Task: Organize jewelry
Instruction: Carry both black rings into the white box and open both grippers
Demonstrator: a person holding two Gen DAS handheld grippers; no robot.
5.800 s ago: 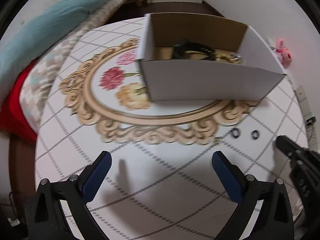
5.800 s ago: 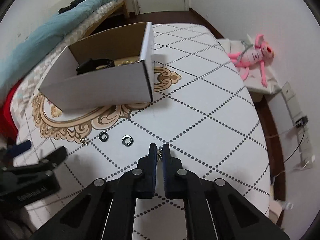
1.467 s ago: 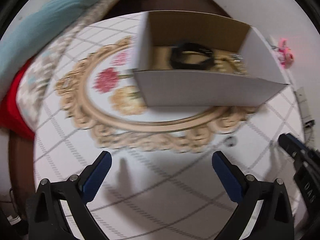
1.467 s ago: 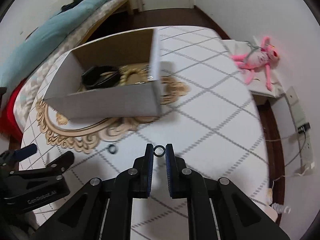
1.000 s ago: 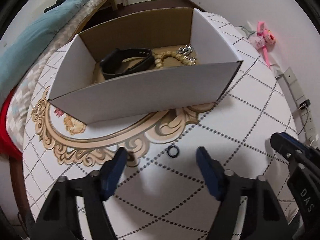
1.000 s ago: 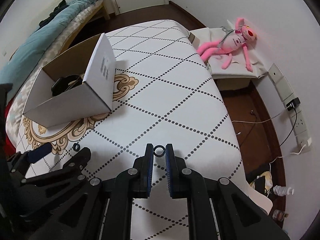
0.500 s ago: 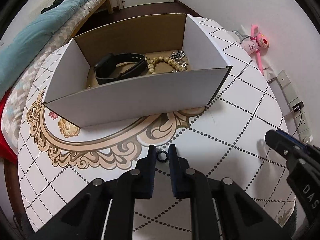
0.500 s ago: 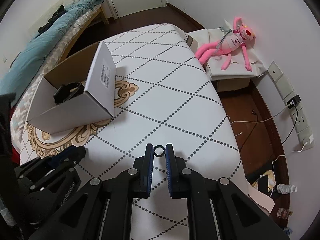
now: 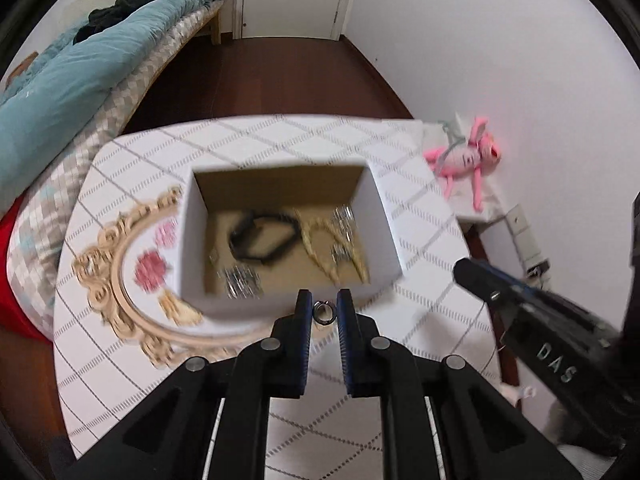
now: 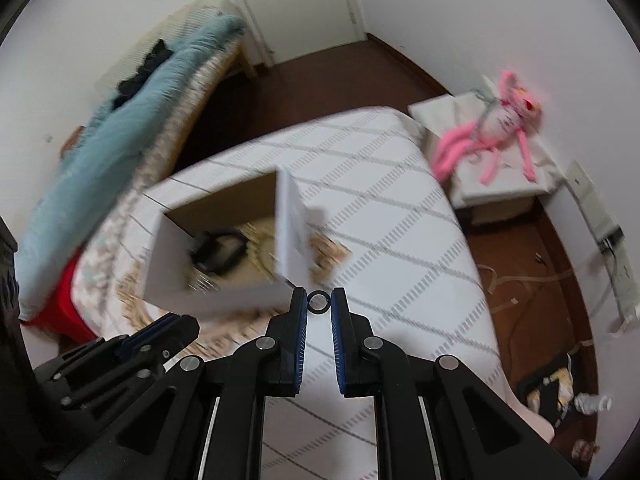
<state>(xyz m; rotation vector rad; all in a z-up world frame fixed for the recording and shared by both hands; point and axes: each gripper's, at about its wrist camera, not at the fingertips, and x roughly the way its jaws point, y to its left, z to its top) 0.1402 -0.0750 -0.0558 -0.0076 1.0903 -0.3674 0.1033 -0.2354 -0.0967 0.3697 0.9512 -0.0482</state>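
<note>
Rings: one small ring [image 9: 323, 313] pinched in the left gripper [image 9: 323, 314], another ring [image 10: 318, 303] pinched in the right gripper [image 10: 319, 304]; both are lifted off the table [image 9: 420, 216].
Box: the open cardboard box [image 9: 192, 240] stands toward the table's far left part, just ahead of the left gripper, ahead and to the left of the right one.
Nearer: left, judging by its view.
Contents: black band [image 9: 264, 240], beads [image 9: 320, 252], blurred silver pieces.
Next: probably release over the opening.

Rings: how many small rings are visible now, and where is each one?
2. One ring is pinched by the left gripper, another ring by the right gripper. The blurred box may hide more.
</note>
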